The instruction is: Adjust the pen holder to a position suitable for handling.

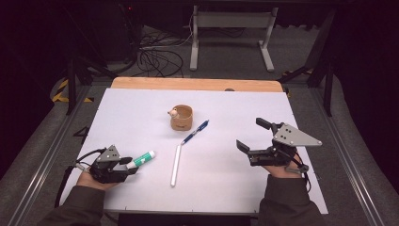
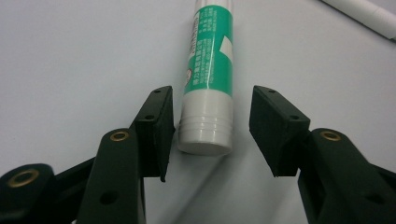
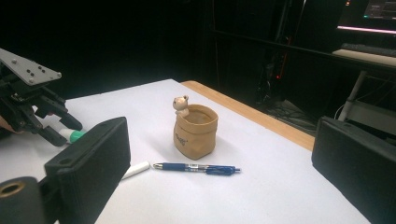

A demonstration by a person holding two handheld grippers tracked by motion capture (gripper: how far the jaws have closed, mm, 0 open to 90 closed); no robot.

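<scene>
Glue stick (image 2: 208,79), smooth green-labelled cylinder

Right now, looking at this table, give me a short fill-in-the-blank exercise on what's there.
1. The left gripper has a green and white ____ between its jaws.
2. The blue pen lies beside the tan ____.
3. The white stick lies between the two ____.
4. The right gripper holds nothing; its jaws are ____.

Missing words: glue stick; cup; grippers; open
</scene>
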